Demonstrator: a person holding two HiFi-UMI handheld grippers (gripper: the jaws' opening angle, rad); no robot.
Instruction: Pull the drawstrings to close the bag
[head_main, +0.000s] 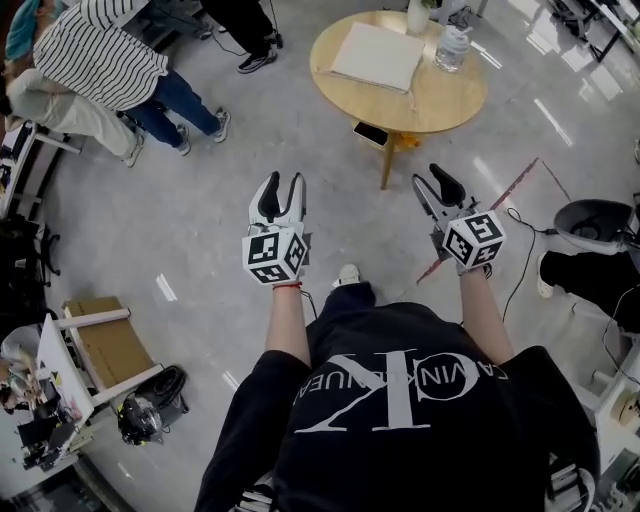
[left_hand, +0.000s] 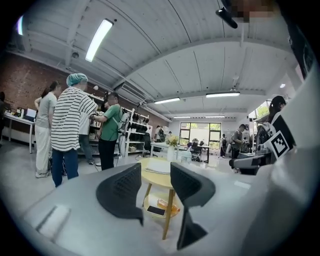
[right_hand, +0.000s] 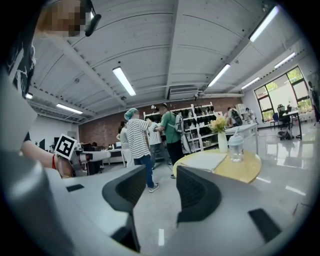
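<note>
Ahead of the black fingers (head_main: 268, 197) — a pale yellow table (head_main: 440, 100) bearing a white bag (head_main: 378, 56); left of them, a black-and-white striped shirt (head_main: 100, 60) over grey floor (head_main: 200, 220).

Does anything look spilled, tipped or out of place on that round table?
Nothing stands out. On the table, the bottle and vase stand upright and the white flat piece lies flat, nothing spilled. The left gripper and right gripper are open and empty, short of the table.

Black T-shirt (head_main: 400, 455): large "CK" logo, "CALVIN" lettering, seen upside down.
</note>
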